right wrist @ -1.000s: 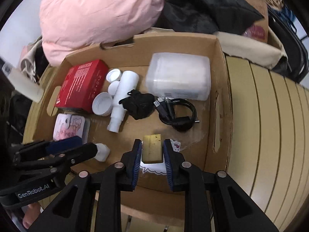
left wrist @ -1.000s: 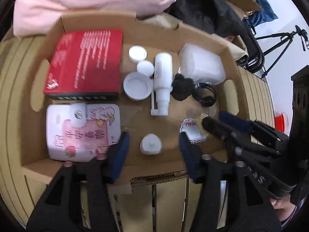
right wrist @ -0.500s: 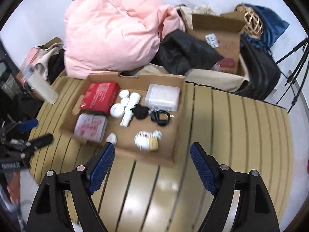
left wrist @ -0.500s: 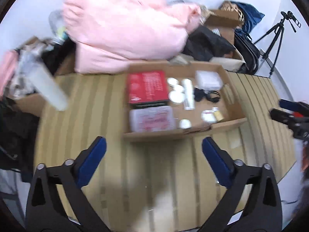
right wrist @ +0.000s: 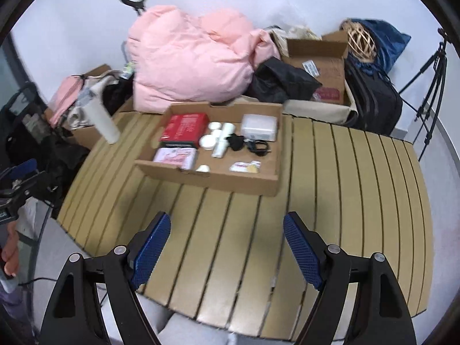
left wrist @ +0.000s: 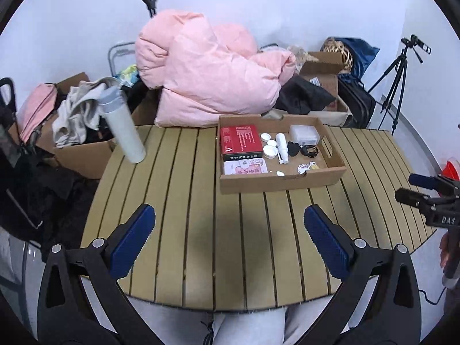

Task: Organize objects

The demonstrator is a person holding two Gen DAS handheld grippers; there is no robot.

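Observation:
A shallow cardboard tray (left wrist: 276, 182) (right wrist: 207, 179) sits on the slatted wooden table. It holds a red box (left wrist: 240, 139) (right wrist: 184, 128), a pink pouch (left wrist: 244, 168), a white bottle (left wrist: 281, 146), white lids (right wrist: 208, 141), a clear plastic case (left wrist: 304, 133) (right wrist: 258, 126), a black cable (left wrist: 309, 151) and a sticker (right wrist: 244, 166). My left gripper (left wrist: 230, 233) is open and empty, well back from the tray. My right gripper (right wrist: 227, 238) is open and empty, also back from the tray.
A white flask (left wrist: 123, 123) stands at the table's back left edge. A pink duvet (left wrist: 207, 77), cardboard boxes, clothes and bags pile up behind the table. A tripod (left wrist: 399, 80) stands at the right. The table's front edge (left wrist: 230, 307) is near me.
Both grippers pulled far back from the tray and opened wide. The right gripper let go of the small yellow item, which now lies in the tray by the sticker.

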